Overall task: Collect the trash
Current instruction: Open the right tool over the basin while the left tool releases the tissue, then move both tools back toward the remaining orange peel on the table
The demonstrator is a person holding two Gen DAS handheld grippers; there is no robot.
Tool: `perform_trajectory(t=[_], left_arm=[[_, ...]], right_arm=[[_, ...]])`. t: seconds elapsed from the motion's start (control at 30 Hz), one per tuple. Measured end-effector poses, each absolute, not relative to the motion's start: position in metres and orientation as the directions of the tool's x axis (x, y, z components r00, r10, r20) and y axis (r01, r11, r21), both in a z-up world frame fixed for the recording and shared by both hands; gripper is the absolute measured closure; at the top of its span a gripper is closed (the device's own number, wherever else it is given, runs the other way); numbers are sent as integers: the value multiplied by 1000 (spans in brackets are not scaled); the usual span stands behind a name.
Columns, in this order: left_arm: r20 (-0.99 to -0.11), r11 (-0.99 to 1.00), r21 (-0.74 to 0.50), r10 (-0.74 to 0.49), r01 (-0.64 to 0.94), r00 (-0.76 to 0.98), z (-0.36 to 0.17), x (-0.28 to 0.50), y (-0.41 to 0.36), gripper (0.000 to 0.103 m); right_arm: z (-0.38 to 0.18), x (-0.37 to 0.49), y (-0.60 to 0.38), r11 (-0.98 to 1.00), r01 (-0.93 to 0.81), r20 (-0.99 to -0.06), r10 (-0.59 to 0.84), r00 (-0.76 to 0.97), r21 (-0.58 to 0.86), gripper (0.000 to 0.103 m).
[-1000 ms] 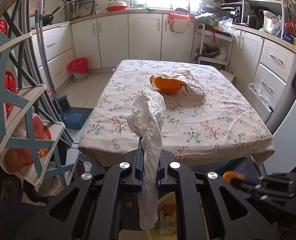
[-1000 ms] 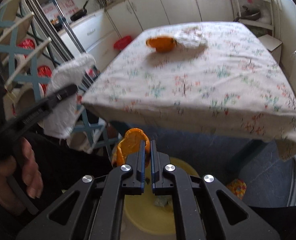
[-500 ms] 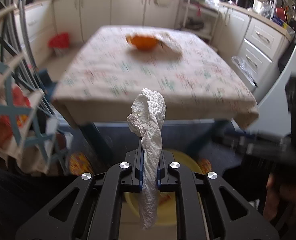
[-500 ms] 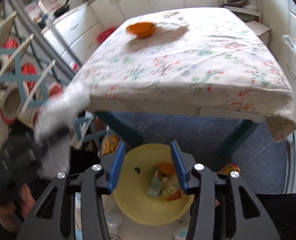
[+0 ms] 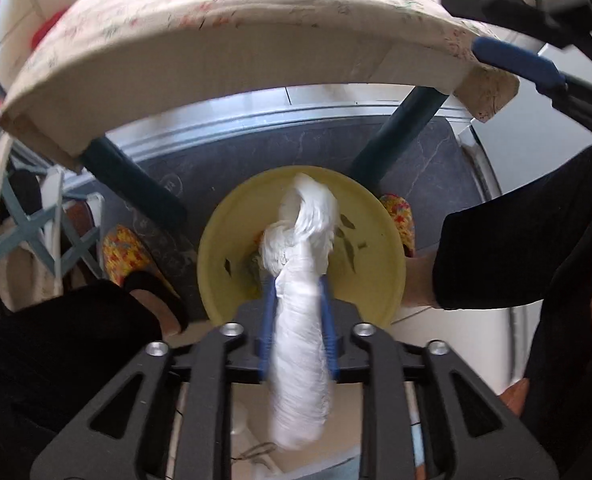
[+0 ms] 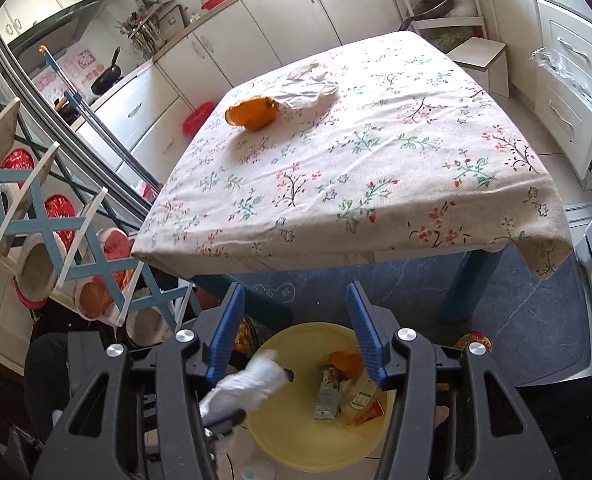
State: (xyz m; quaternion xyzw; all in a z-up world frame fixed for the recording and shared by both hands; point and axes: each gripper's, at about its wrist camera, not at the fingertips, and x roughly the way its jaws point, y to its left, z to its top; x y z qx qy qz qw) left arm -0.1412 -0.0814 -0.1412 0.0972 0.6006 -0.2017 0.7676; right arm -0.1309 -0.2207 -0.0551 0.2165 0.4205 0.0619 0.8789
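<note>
The left gripper (image 5: 296, 320) has swung down from facing the counter to pointing straight into the yellow bin (image 5: 380, 240) on the floor. A second ago its fingers were pinched tight on the crumpled white tissue (image 5: 302, 240); now the blue fingers (image 5: 265, 332) stand a little apart on either side of the wad, which is blurred. Whether they still grip it or have just let go cannot be told. The tissue's upper end hangs just ahead of the fingertips, over the bin's mouth.

The right gripper (image 6: 291, 328) has changed too — it held a piece of orange peel a second ago, and its fingers now stand wide open with nothing between them. An orange peel piece (image 6: 344, 360) lies in the yellow bin (image 6: 296, 440) below the right-hand finger, beside some wrappers (image 6: 336, 392), so that drop looks done. The tissue (image 6: 251, 384) shows low and to the left of these fingers, over the bin's rim.

Far ahead of the right fingers, on the floral counter (image 6: 376, 184), an orange peel half (image 6: 251, 114) and a white crumpled wrapper (image 6: 308, 86) lie touching — probably the next pickups, so the task seems partway through.
</note>
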Motion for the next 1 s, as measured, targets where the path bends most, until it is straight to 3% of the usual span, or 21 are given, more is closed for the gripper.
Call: perform_trajectory(t=[0.1, 0.5, 1.0], left_arm=[[-952, 907, -58, -177, 418, 251, -134, -139, -80, 67], [-899, 931, -6, -165, 365, 405, -104, -130, -71, 64], [-864, 945, -2, -166, 327, 475, -89, -126, -63, 63]], right_arm=[[-54, -131, -222, 895, 80, -705, 288, 648, 439, 48], [-53, -132, -224, 892, 87, -698, 284, 658, 444, 46], [-46, -131, -214, 905, 65, -688, 272, 673, 421, 43]])
